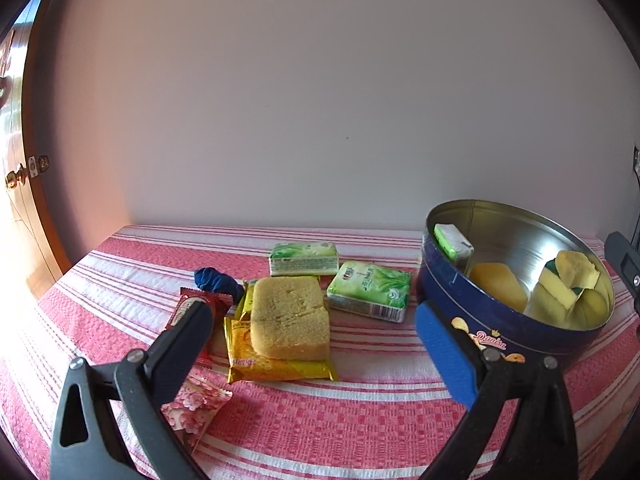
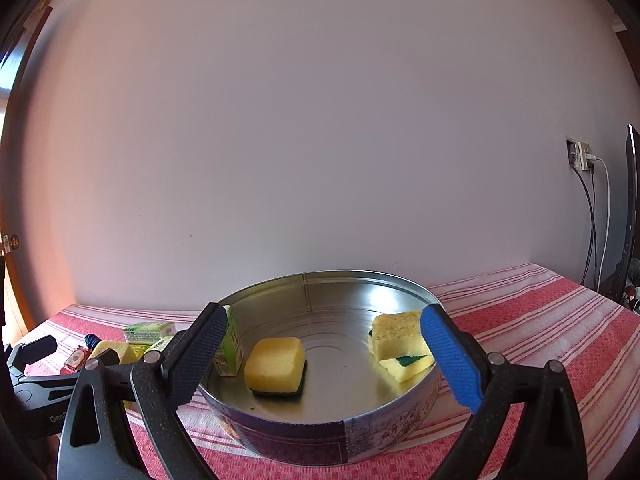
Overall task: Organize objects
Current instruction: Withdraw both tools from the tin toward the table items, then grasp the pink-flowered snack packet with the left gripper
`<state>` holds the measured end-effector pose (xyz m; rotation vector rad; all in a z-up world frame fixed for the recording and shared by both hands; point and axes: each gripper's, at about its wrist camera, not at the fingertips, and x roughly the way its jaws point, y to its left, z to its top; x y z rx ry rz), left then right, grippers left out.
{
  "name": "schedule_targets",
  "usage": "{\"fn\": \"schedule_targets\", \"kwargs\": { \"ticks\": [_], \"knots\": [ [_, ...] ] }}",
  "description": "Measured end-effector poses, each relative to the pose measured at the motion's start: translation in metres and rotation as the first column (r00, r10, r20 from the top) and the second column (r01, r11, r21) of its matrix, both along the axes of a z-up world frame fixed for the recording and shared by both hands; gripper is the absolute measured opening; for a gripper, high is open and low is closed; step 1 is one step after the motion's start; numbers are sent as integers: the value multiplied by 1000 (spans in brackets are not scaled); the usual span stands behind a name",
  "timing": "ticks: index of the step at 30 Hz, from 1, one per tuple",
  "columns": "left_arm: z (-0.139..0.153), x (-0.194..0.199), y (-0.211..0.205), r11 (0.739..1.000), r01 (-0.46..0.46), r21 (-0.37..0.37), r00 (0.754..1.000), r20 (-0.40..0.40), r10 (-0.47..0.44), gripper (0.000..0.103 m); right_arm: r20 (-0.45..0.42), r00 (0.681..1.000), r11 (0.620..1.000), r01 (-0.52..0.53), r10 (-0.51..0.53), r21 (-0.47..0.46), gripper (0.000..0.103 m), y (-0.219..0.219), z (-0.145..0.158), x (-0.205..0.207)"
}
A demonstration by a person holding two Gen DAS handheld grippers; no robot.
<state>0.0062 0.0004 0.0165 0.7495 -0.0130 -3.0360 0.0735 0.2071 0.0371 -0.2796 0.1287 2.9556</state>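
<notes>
A yellow sponge [image 1: 292, 320] lies on a yellow snack packet [image 1: 276, 368] on the striped cloth. My left gripper [image 1: 316, 350] is open just in front of the sponge, its fingers on either side and touching nothing. Behind the sponge are two green tissue packs [image 1: 303, 258] [image 1: 370, 290]. The round blue tin [image 1: 500, 320] stands to the right. My right gripper [image 2: 324, 356] hangs open over the near rim of the tin [image 2: 320, 436], holding nothing. Inside the tin are a yellow sponge [image 2: 276, 364], two more sponges [image 2: 400, 336] and a green tissue pack [image 2: 230, 344] leaning on the wall.
A red sachet [image 1: 188, 304], a blue bundle [image 1: 216, 280] and a pink floral packet [image 1: 192, 408] lie left of the sponge. The table meets a plain wall at the back. A wooden door [image 1: 24, 184] is on the left, and a socket with cables [image 2: 584, 160] on the right.
</notes>
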Motion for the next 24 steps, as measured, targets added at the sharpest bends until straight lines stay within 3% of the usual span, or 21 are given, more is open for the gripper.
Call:
{"fn": "schedule_targets", "kwargs": {
  "ticks": [13,24],
  "knots": [
    [-2,8,-34,1000,-1,-5,999,37,1,102,61,992,994,-110,109,11,99,-51,-2,10],
    [-13,28,-105,999,10,50,991,135,-17,102,129,968,973,-201,215,-109,99,-94,-10,-3]
  ]
}}
